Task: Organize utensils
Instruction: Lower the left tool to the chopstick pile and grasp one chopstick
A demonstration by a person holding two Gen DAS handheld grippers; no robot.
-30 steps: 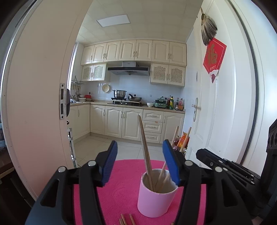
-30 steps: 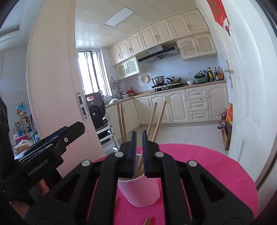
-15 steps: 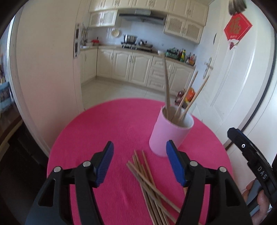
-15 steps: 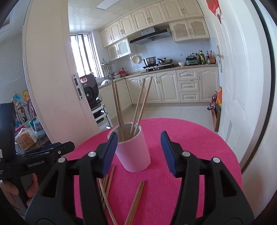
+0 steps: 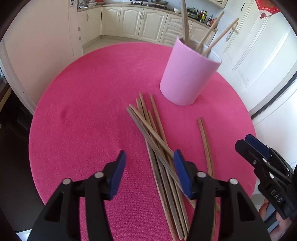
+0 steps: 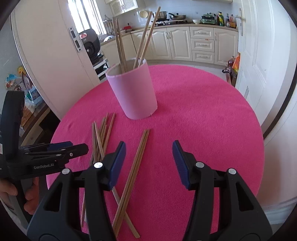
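This is a home, looking through an open doorway into a domestic kitchen. Cream panelled base cabinets (image 6: 185, 42) run under a counter carrying a steel pot on a hob (image 6: 163, 14), a green appliance (image 6: 208, 17) and sauce bottles (image 6: 225, 19). A white panelled door (image 6: 258, 55) stands just beside the round bench covered in pink cloth (image 6: 204, 115).

A round pink tabletop (image 5: 89, 96) carries an upright pink cup (image 5: 187, 77), a crossed heap of chopsticks (image 5: 154, 129) near it, and a separate pair (image 6: 137, 159) alongside
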